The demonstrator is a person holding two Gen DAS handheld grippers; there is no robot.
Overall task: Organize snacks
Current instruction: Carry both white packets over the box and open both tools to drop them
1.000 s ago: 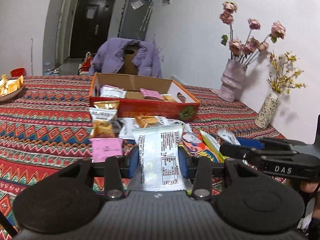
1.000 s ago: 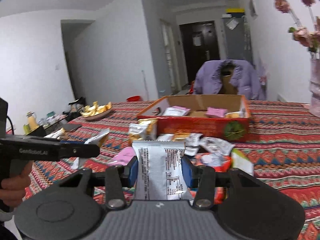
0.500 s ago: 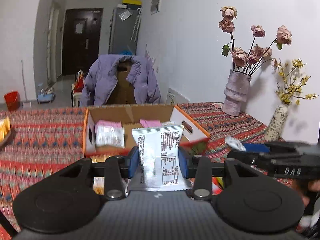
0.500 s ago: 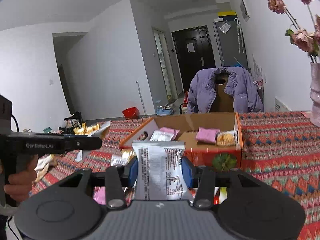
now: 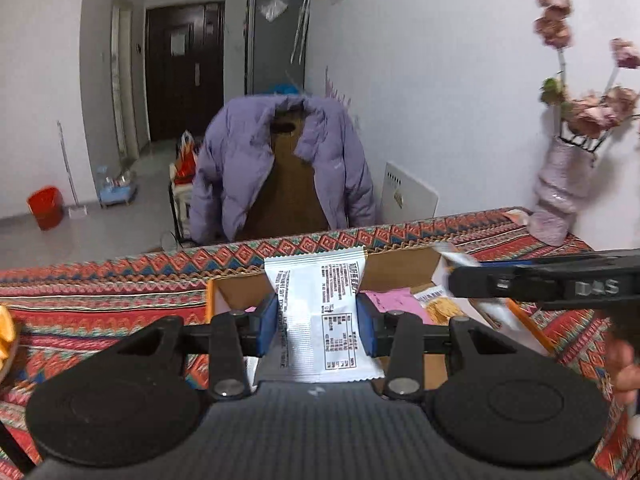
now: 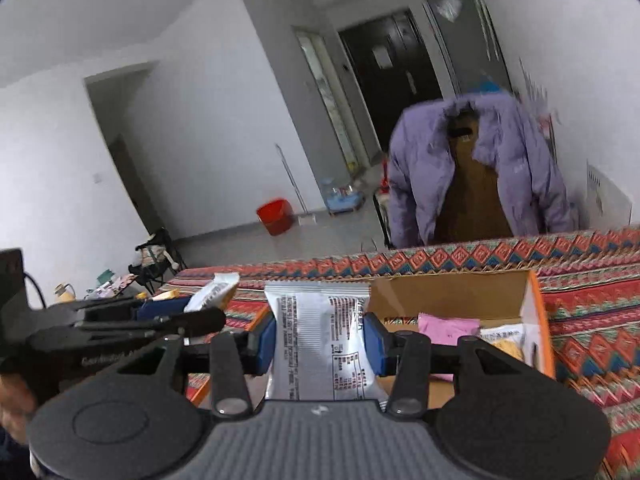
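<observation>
a purple puffer jacket (image 5: 280, 160) hangs over a brown chair back (image 5: 286, 200) beyond the patterned tablecloth (image 5: 100, 292). a red bucket (image 5: 46, 207) stands on the floor beside a dark door (image 5: 184, 64). a pale vase (image 5: 560, 196) with faded pink roses (image 5: 588, 108) sits by the wall. a grey cabinet, possibly a fridge (image 5: 276, 40), stands behind.

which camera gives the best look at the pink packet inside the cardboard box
The right wrist view: the pink packet lies largely unobstructed on the floor of the cardboard box. In the left wrist view, the pink packet is partly hidden behind the left gripper.
</observation>
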